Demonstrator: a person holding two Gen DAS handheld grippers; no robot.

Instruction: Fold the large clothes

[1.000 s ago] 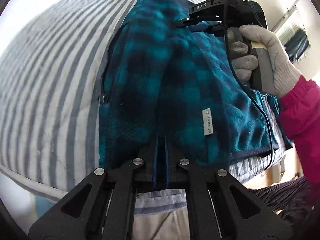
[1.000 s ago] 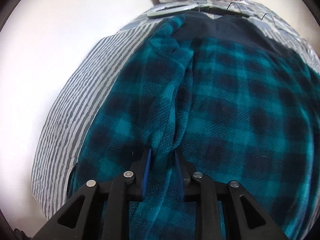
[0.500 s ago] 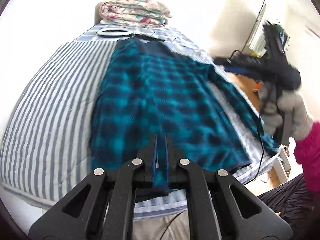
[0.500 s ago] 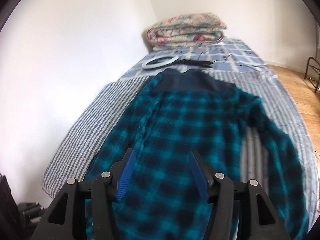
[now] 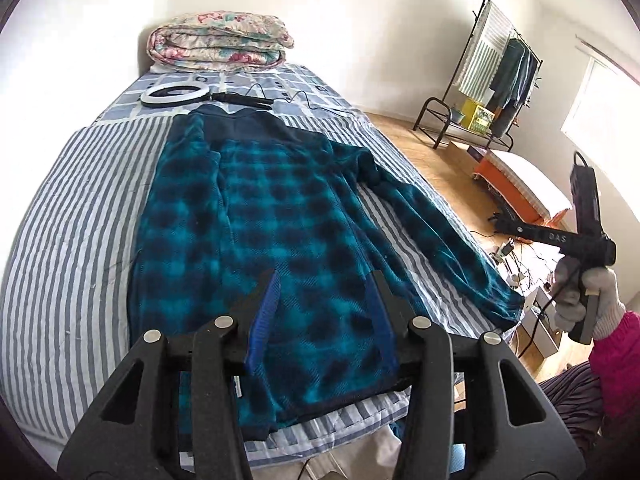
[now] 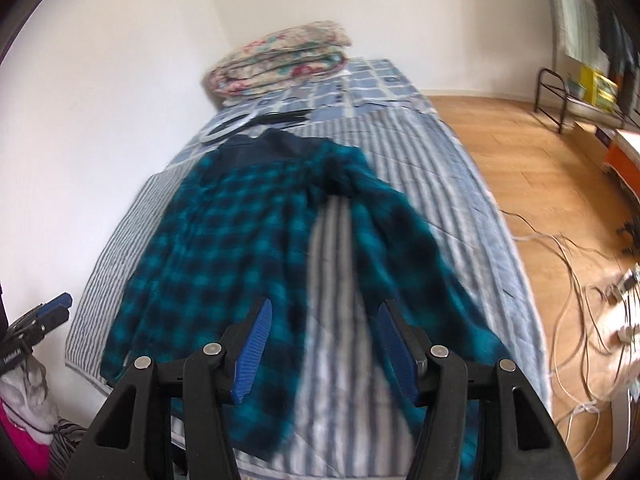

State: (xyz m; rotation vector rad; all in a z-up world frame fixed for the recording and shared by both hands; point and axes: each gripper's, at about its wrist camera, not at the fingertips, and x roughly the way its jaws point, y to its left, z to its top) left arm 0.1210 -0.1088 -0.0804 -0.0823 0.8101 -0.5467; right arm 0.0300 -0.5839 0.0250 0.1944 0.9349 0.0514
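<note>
Between the blue-padded fingers of our left claw [image 5: 324,308] nothing is caught: its jaws have just been opening and now stand parted above the hem end of the teal and navy plaid fleece shirt [image 5: 256,240]. Our right claw [image 6: 322,344] is likewise spread wide and empty, hovering over the strip of bedding between the shirt's body and its outstretched sleeve [image 6: 404,248]. In the left wrist view we see that right claw off to the side, gripped by a hand in a pale knit glove [image 5: 588,300] with a pink cuff.

Outward from both claws, the shirt lies flat along the blue and white striped bed [image 5: 72,240], dark navy collar toward the far end, one sleeve folded in over the body on the wall side and the other stretched along the bed's floor-side edge. Beyond the collar a white ring light [image 5: 174,95] with a black handle rests on the checked part of the cover, and a folded floral quilt [image 5: 218,40] sits at the head. Across the wooden floor [image 6: 520,168] stands a black clothes rack [image 5: 492,80] hung with garments.
</note>
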